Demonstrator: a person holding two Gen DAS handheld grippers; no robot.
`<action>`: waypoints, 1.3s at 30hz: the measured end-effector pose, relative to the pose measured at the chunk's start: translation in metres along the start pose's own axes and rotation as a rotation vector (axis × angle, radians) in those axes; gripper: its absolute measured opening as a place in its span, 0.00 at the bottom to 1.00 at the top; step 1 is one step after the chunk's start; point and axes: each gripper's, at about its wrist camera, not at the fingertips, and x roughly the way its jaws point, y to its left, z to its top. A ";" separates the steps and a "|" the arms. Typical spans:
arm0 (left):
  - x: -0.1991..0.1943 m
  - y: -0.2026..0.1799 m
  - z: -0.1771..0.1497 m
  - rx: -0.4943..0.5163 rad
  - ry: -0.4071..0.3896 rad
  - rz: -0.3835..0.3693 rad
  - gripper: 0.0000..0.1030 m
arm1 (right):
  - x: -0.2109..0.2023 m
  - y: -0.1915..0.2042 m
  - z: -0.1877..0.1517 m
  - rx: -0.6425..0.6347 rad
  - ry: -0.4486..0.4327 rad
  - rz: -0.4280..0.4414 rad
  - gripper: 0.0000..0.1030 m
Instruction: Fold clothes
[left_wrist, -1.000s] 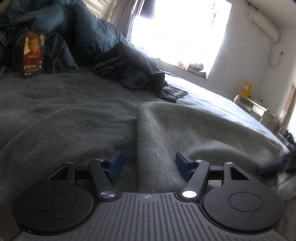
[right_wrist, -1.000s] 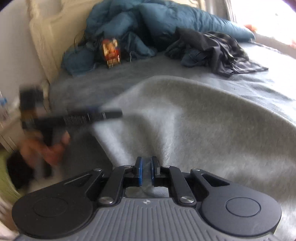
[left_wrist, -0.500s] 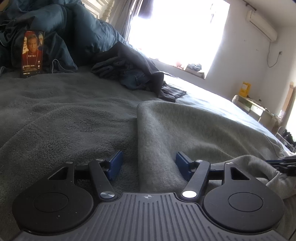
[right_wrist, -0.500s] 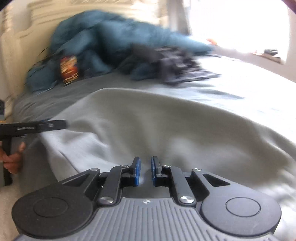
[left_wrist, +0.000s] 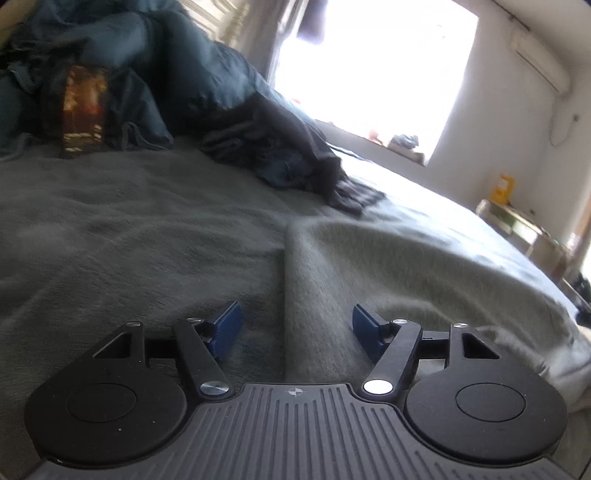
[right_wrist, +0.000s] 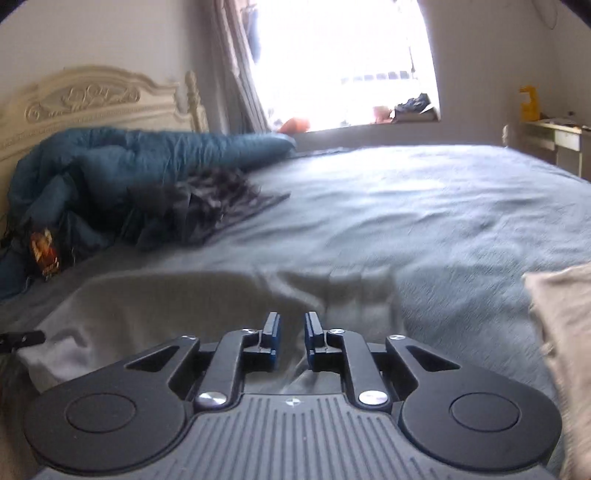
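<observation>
A soft, limp grey garment (left_wrist: 406, 266) lies spread on the bed (right_wrist: 424, 206), its near hem the likeliest hold, between the left gripper's (left_wrist: 295, 326) wide-spread fingers and under the right gripper's (right_wrist: 291, 338) narrowly parted, seemingly empty fingers.

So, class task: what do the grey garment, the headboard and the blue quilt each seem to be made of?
Grey garment: soft fleecy knit, probably cotton blend; matte, fuzzy nap.
Headboard: looks like carved wood painted cream, slightly glossy; scrolled relief. Could be moulded.
Blue quilt: thin woven shell, likely synthetic, padded; puffy, faint sheen, crinkled folds.
</observation>
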 end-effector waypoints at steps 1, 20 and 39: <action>-0.006 -0.001 0.002 -0.005 -0.014 0.009 0.66 | -0.005 -0.006 0.003 0.021 -0.006 -0.015 0.18; -0.015 0.013 0.024 -0.269 0.040 0.015 0.72 | -0.068 0.122 -0.037 -0.286 -0.014 0.269 0.41; 0.004 0.074 0.007 -0.484 0.140 -0.114 0.72 | 0.057 0.375 -0.136 -1.077 -0.061 0.161 0.65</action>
